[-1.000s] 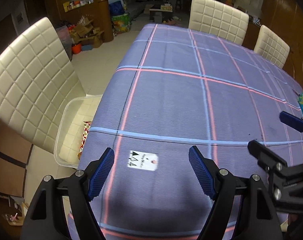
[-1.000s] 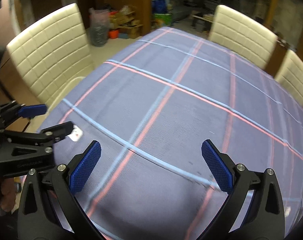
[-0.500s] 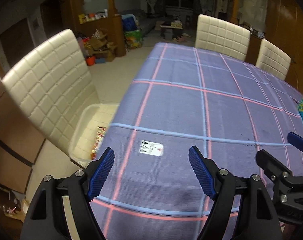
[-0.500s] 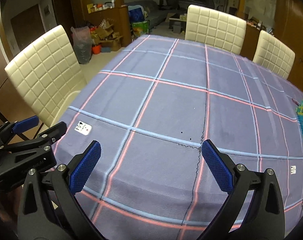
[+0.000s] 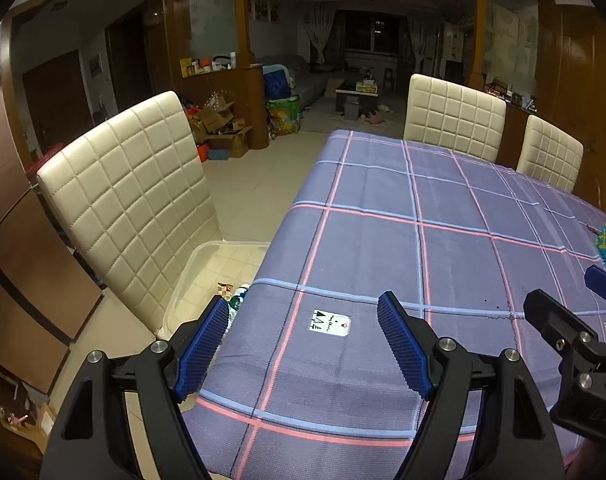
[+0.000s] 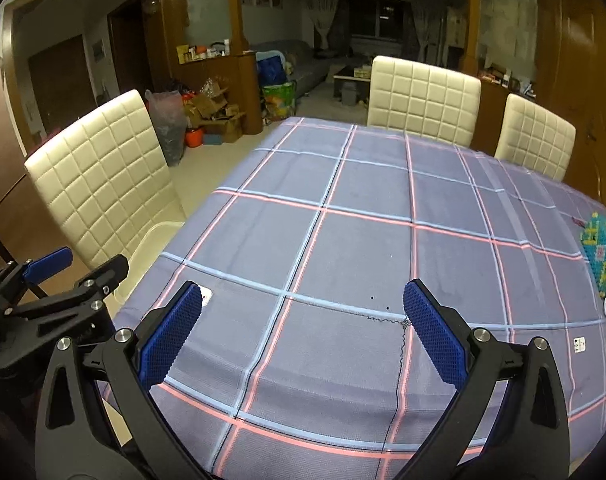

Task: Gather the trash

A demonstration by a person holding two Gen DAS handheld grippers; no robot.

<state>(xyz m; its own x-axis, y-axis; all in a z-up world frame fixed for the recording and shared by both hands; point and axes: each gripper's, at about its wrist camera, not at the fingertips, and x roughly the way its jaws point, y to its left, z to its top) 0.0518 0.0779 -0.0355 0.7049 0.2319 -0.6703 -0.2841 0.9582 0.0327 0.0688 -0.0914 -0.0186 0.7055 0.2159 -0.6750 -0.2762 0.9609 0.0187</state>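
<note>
Two scraps: a white paper tag (image 5: pixel 330 323) and a smaller white tag (image 6: pixel 579 345) are lying flat on the checked tablecloth (image 5: pixel 443 248); they are being treated as the trash left to collect.
Tag's place: the larger one is lying near the cloth's left edge, just beside a pink stripe; the smaller one is lying well apart from it, near the cloth's right side.
Left gripper (image 5: pixel 303 344): its jaws are being held wide with nothing between them, above the cloth, the larger tag framed between the blue pads.
Right gripper (image 6: pixel 299 332): its jaws are also being held wide and empty, over the cloth's near middle.
Bin (image 5: pixel 191 276): a clear plastic tub is sitting on the cream chair (image 5: pixel 131 204) just off the cloth's left edge, wrappers already lying inside.
Step judged: the larger tag is probably being lined up for a pick.
Advice: thin paper is best pinched at one edge, the pads being lowered until touching the cloth.
Risk: cloth may be getting pinched along with the tag.
</note>
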